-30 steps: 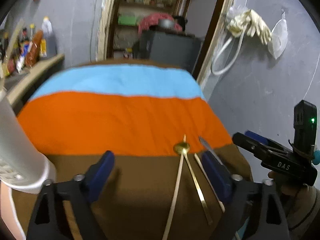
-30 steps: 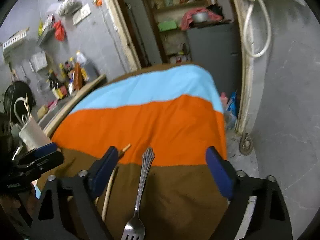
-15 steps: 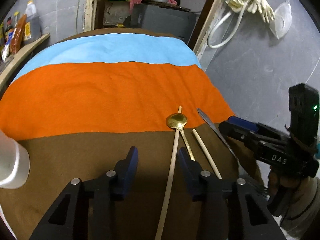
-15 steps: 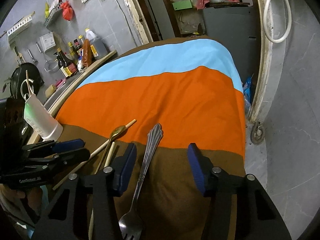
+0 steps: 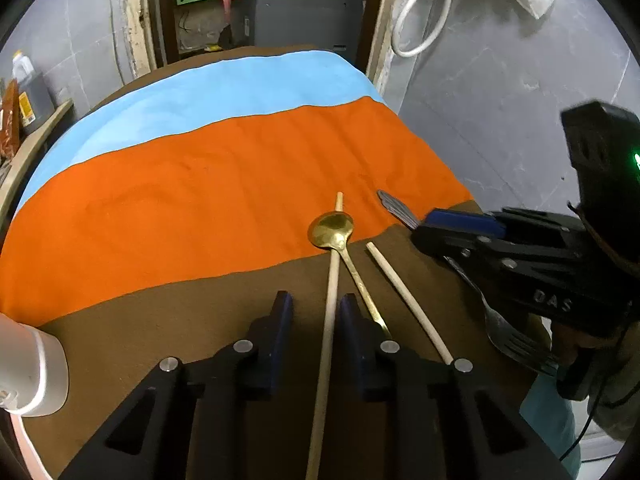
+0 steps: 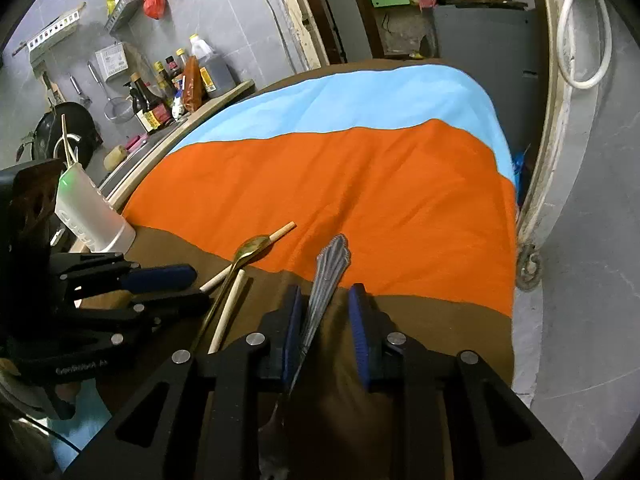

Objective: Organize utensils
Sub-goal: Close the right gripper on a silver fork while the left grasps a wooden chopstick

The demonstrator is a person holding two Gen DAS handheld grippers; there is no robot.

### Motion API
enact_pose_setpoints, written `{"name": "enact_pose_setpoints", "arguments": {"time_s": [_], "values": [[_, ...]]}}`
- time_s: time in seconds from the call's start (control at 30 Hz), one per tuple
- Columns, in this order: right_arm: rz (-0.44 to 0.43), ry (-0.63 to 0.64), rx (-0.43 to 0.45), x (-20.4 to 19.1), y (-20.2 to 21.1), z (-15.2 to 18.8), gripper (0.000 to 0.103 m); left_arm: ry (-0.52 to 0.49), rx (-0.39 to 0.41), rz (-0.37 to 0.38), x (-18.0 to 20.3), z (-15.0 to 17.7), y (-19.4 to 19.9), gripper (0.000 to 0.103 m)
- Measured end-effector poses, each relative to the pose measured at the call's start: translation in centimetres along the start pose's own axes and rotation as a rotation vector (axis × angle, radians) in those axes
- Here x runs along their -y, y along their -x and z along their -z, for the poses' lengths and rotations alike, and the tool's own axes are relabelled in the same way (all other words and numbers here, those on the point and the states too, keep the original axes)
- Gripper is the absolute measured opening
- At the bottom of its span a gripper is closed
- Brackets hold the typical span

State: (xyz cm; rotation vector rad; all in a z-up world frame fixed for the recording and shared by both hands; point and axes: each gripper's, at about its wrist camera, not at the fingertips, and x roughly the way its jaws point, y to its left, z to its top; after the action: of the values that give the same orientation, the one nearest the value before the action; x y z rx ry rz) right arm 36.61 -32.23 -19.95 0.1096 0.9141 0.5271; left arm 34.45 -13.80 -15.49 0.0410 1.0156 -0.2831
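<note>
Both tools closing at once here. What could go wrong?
1. The left tool straddles one chopstick whose far end lies under the gold spoon; lifting may drag the spoon.
2. The right tool straddles the fork off-centre, near its left finger; the fork may pivot.
3. Tools sit close; they may collide.

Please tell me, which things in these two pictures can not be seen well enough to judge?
- Left gripper grip: its jaws flank the long chopstick, but contact cannot be told.
- Fork: in the right wrist view the right gripper covers the tines; grip unclear.
- White holder: its contents are hidden by its wall; the left wrist view cuts it off.
- Bottle labels on the shelf: too small.
</note>
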Motion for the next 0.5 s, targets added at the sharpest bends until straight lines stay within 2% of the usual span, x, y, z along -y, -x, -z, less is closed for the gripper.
{"name": "enact_pose_setpoints", "arguments": {"time_s": [0.07, 0.1, 0.17, 0.33, 0.5], "values": [[-0.014, -0.013, -0.009, 0.1, -0.4, -0.3, 0.021, -0.013, -0.024, 0.042, 0.4, -0.2, -0.5, 0.005], [-0.02, -0.02, -0.013, 0.2, -0.6, -0.4, 0.021, -0.007, -0.037, 0.07, 0.6, -0.2, -0.6, 0.005], [-0.021, -0.021, -0.024, 0.1, -1.0, -0.7, 0.014, -0.002, -0.04, 0.079, 0.8, -0.3, -0.7, 0.005], [-0.021, -0.039, -0.04, -0.3, -1.4, -0.8, 0.012, 0.058, -0.042, 0.115, 0.1, -0.4, -0.6, 0.005], [-0.013, -0.033, -0.053, -1.0, -1.0, -0.6, 0.011, 0.08, -0.03, 0.073, 0.0, 0.4, 0.1, 0.005]]}}
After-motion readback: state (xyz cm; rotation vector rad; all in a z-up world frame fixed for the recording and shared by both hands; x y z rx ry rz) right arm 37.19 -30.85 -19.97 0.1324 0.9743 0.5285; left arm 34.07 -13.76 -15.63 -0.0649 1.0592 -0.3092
